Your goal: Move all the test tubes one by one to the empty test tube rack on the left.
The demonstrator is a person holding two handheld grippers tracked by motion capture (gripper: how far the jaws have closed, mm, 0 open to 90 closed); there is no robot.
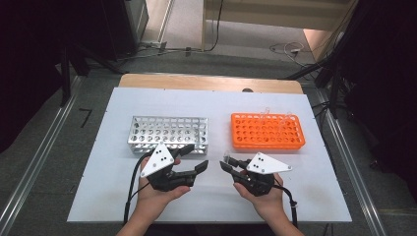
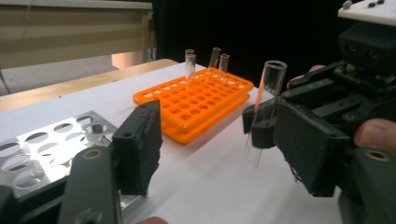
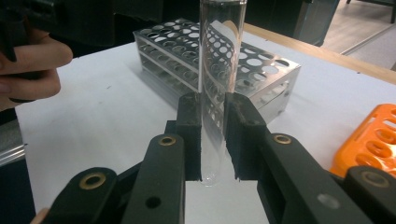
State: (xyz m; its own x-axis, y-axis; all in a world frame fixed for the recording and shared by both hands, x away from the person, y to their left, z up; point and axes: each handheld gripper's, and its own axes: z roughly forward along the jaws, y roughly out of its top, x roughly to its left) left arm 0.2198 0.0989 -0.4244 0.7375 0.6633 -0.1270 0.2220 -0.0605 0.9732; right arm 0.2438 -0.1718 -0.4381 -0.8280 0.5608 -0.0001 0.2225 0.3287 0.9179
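**A:** So going left to right: the left gripper [image 1: 194, 166] has its jaws apart with nothing between them, and the metal rack [image 1: 168, 135] sits just behind it. The right gripper [image 1: 228, 163] has its jaws clamped on a glass tube [image 3: 218, 88], held upright low down, so most of the glass sticks up above the jaws. The two sets of jaws face each other over the worktop [image 1: 108, 147].

**B:** Looks like a handover to me. My worry is the tube is top-heavy in that grip. If the left jaws bump the tall part instead of closing squarely on it, it could tip or slide out and hit the worktop.

**A:** Yep, and if the right lets go before the left is properly on, same result. Glass plus hard jaws also means squeezing too hard could crack it.

**B:** The orange rack [image 1: 268, 131] past the right jaws has more tubes standing in it, so a wide swing could knock those.
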